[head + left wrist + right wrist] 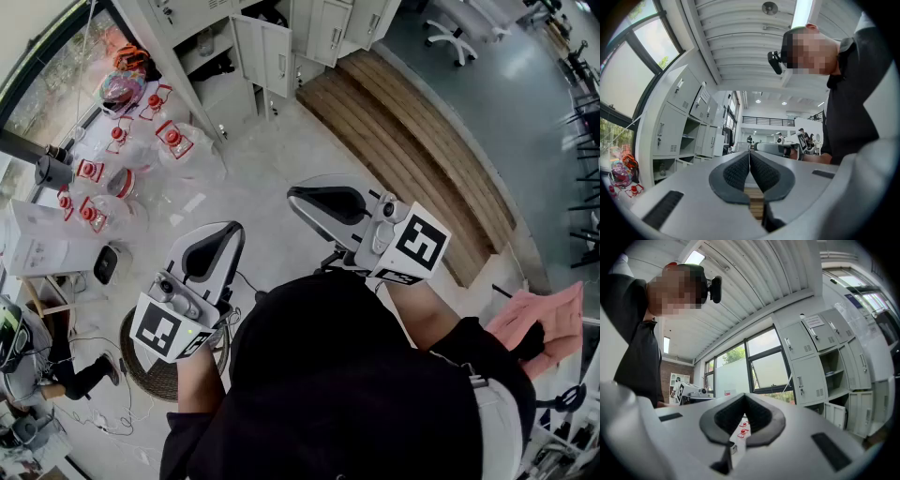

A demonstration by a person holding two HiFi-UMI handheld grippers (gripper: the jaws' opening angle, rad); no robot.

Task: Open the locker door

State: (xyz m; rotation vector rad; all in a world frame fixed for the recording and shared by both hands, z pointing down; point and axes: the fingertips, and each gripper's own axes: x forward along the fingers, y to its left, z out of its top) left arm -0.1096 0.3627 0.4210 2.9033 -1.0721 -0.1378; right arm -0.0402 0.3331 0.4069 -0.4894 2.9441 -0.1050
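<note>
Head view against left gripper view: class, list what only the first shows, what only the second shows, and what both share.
Only the head view: a pink cloth at the right and a round woven stool. Only the left gripper view: the ceiling light, and that gripper's fingers shut together with nothing between them. Both: the grey lockers, some with open doors, and the right gripper.

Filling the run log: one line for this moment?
phase: pre-approach | left gripper: shut, empty | right gripper: shut, empty | lockers: ahead, untouched

Lockers [265, 52] partly off-frame, top.
</note>
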